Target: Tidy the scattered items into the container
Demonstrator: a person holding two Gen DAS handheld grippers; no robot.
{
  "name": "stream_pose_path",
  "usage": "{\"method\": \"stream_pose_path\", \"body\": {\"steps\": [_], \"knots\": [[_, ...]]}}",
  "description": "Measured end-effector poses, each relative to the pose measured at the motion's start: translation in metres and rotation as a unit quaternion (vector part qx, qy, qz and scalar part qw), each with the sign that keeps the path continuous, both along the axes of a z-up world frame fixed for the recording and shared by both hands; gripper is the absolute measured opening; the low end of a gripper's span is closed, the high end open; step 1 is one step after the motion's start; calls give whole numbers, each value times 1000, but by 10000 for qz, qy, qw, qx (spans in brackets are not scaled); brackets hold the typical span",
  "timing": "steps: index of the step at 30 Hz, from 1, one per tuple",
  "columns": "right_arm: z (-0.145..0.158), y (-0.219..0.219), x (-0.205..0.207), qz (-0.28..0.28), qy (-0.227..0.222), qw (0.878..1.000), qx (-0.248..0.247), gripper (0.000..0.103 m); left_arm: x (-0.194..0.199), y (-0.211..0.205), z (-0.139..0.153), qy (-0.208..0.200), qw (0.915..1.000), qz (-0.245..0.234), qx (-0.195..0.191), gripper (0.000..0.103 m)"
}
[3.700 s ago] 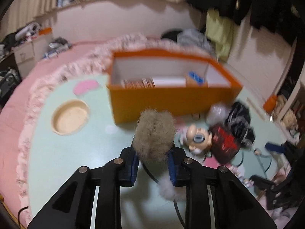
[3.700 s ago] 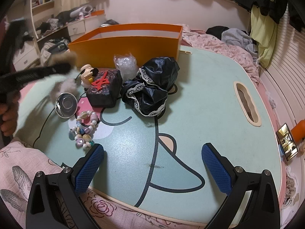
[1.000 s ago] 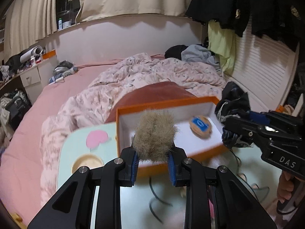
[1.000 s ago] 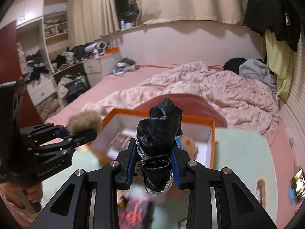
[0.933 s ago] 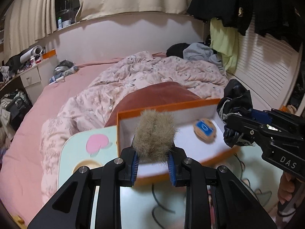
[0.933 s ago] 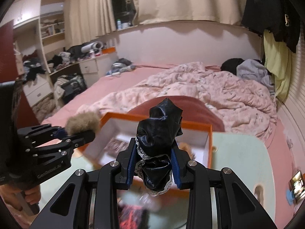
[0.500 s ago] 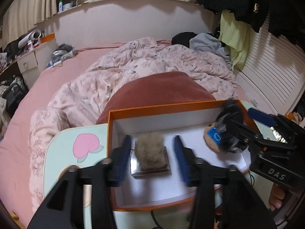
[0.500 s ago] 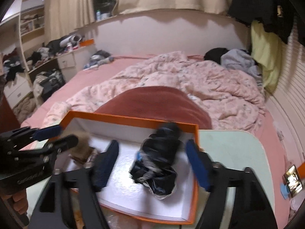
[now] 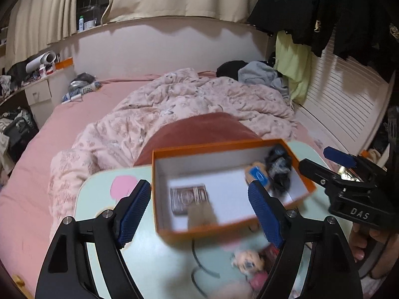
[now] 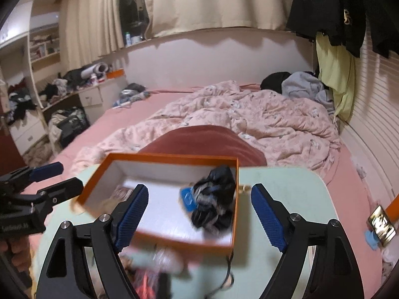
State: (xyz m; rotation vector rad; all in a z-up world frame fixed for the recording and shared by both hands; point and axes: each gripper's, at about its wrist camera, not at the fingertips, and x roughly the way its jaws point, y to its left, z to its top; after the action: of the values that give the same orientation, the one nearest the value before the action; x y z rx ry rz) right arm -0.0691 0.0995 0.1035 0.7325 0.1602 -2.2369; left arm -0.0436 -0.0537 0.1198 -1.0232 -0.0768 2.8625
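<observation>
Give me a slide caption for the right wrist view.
Right gripper open above the orange box, black lace cloth lying inside.

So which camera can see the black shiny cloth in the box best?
The right wrist view. There the black cloth lies near the middle of the picture, large, against the right wall of the orange box. The left wrist view shows it smaller, blurred, in the box's far right corner.

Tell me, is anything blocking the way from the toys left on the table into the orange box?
Nothing visible. The orange box is open-topped, and the doll lies just before its near wall. Both grippers, left and right, are open and empty.
</observation>
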Motion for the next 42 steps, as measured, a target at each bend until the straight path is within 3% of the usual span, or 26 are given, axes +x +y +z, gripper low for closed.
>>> {"method": "stream_pose_path", "body": {"steps": [6, 11, 19, 21, 22, 25, 29, 42], "knots": [[-20, 41, 42, 156, -85, 9996, 219, 90, 57, 7, -16, -60, 9998, -156, -96, 80], [-55, 60, 71, 93, 286, 9954, 905, 90, 97, 4, -57, -89, 9995, 244, -166, 80], [-110, 73, 71, 75, -389, 9899, 1364, 90, 114, -2, -99, -393, 9978, 539, 0, 80], [-114, 73, 69, 117, -489, 9896, 1345, 100, 109, 5, -113, -654, 9962, 550, -142, 80], [-116, 72, 69, 122, -497, 9892, 1375, 103, 106, 9, -119, -762, 9951, 577, -261, 86], [-117, 71, 71, 149, -462, 9893, 1373, 103, 107, 17, -122, -686, 9936, 663, -599, 89], [-116, 70, 71, 188, -443, 9901, 1322, 103, 103, 5, -129, -805, 9943, 647, -268, 93], [-114, 68, 70, 188, -426, 9901, 1322, 103, 103, 6, -126, -819, 9949, 532, -241, 93]]}}
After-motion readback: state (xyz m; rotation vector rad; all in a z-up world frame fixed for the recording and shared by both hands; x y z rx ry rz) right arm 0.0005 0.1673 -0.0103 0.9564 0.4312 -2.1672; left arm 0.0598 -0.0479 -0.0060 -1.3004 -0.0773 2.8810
